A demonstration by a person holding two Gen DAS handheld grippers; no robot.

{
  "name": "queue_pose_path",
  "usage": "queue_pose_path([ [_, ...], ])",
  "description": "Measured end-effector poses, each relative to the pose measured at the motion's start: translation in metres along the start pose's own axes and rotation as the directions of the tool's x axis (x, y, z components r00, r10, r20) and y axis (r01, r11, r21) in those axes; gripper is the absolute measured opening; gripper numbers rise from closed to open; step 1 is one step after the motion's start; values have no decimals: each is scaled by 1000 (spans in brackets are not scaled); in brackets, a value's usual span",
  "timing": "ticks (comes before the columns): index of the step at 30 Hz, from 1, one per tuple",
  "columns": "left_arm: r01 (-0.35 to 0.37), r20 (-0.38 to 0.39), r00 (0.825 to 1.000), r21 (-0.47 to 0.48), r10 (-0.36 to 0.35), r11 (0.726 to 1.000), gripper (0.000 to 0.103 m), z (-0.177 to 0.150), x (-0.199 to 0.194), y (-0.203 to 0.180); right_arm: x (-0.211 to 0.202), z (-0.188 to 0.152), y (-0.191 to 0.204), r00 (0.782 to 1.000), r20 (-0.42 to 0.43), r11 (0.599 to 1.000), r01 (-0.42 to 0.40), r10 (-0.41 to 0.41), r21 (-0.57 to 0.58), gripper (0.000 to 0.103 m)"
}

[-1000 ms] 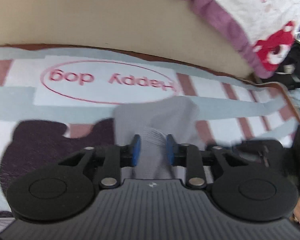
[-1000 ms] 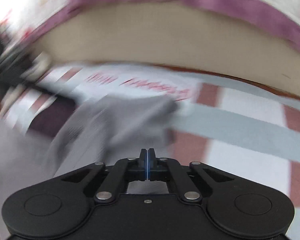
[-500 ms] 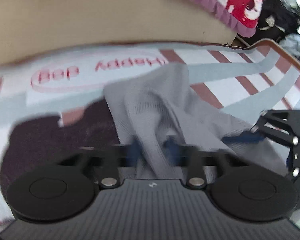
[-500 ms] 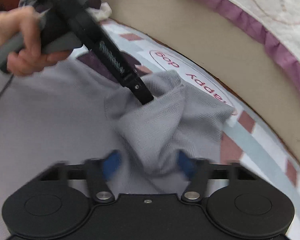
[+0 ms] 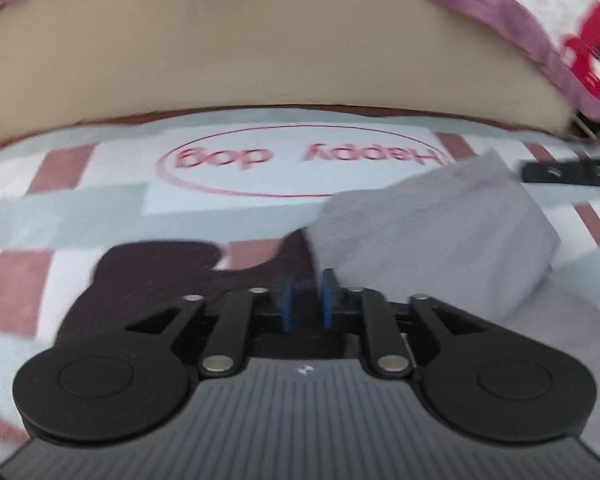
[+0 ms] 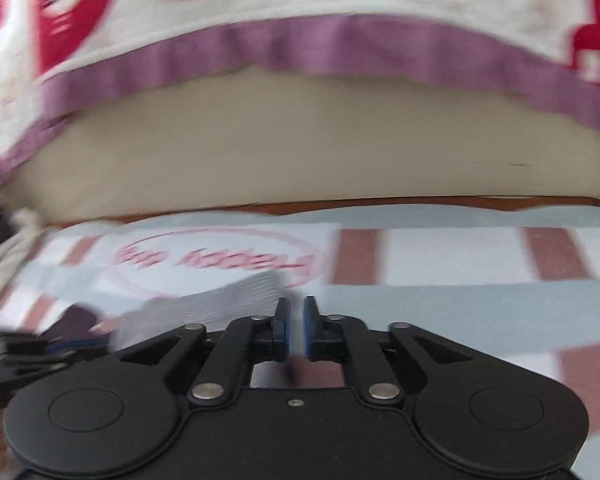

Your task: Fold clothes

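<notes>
Starting with the left wrist view: the left gripper (image 5: 306, 294) hangs low over a patterned mat (image 5: 80, 216), its blue pads (image 5: 286, 304) parted by a narrow gap with only a dark purple shape (image 5: 152, 276) printed on the mat showing between them, so it grips nothing. Farther along sits a red oval logo (image 5: 300, 160) reading "Happy dog" upside down, and to the right of that the grey garment (image 5: 432, 236) lies bunched on the mat, its near left edge just beside the right-hand pad without being pinched. At the far right edge of this view a black bar (image 5: 572, 174) pokes in just past the garment's far corner (probably part of the other tool, though blur makes that hard to confirm). Behind everything runs a beige mattress side (image 5: 260, 64) under a white quilt with purple trim (image 5: 540, 28). The right wrist view adds what the first lacks: the left tool's dark fingers at its lower left (image 6: 32, 354), and much more of the quilt with its red prints. Here the right gripper (image 6: 296, 330) also stands slightly parted and empty, the garment (image 6: 220, 304) lying just ahead and to the left of its fingertips, its corner reaching about to the left pad; whether it touches is unclear in the blur.
</notes>
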State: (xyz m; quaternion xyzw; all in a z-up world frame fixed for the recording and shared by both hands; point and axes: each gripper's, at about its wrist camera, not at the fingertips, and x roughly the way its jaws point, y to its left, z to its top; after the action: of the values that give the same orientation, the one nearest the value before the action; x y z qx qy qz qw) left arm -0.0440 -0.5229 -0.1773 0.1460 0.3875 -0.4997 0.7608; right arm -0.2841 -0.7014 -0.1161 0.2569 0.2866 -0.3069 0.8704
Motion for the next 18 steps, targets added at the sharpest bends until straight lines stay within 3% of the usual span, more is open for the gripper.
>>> queue_pose_path([
  [1,24,6,1000,-27,-24,999,31,0,-7,5,-9,-3,-5,1000,-1,999,8,-8,38,28],
  [3,83,9,997,-57,-82,995,45,-2,-24,13,-28,-19,-16,998,-33,996,-44,47,83,51],
  [8,252,-64,966,6,-251,968,50,-13,-45,0,-63,-76,-32,978,-146,989,-143,147,36,58],
  [10,251,-79,966,76,-245,965,54,-20,-43,-16,-60,-88,-36,968,-191,987,-159,162,30,59],
  [13,168,-111,982,122,-154,978,54,-31,-28,-31,-55,-88,-23,974,-172,986,-159,149,-45,62],
  [14,131,-111,987,128,-117,983,52,-33,-22,-33,-53,-86,-17,977,-158,985,-157,143,-77,53],
  [15,86,-95,993,142,-73,986,52,-36,-20,-34,-52,-85,-10,980,-144,982,-154,138,-109,15],
  [16,44,-85,996,157,-31,987,54,-37,-18,-34,-51,-83,-4,983,-129,979,-151,133,-140,8],
  [18,37,-93,995,118,-26,992,54,-36,-17,-26,-48,-80,8,987,-100,969,-142,124,-202,7],
])
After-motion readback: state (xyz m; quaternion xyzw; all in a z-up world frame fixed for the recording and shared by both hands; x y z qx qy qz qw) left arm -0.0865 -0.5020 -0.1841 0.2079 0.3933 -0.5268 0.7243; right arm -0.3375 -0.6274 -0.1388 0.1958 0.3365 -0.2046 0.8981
